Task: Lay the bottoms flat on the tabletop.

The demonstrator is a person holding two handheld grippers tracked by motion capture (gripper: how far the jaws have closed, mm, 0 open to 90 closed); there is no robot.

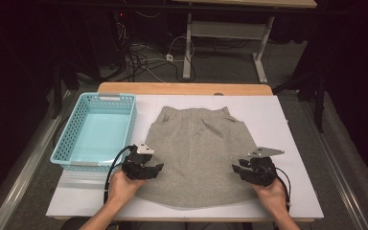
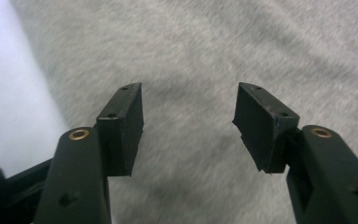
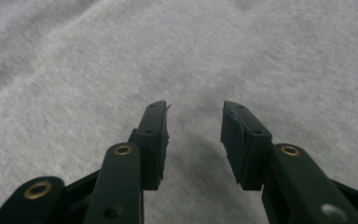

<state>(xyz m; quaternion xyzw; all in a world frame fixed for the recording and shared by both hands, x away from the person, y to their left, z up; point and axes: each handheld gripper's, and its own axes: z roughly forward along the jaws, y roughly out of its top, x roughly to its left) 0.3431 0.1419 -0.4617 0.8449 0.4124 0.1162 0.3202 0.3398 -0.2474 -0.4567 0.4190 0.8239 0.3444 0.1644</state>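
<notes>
A grey skirt [image 1: 199, 148] lies flat on the white table cover, waistband at the far side, hem toward the person. My left gripper [image 1: 157, 167] sits over the skirt's left edge, held by the left hand. In the left gripper view its jaws [image 2: 189, 114] stand wide apart above the grey cloth [image 2: 223, 51], nothing between them. My right gripper [image 1: 235, 168] is over the skirt's right edge. In the right gripper view its jaws [image 3: 195, 128] are parted, with only grey fabric [image 3: 121, 56] beneath and no fold caught.
A light blue plastic basket [image 1: 73, 139] stands on the table at the left of the skirt, close to the left gripper. The white cover [image 1: 287, 139] extends right of the skirt. Beyond the far wooden edge [image 1: 182, 88] are cables and desk legs on the floor.
</notes>
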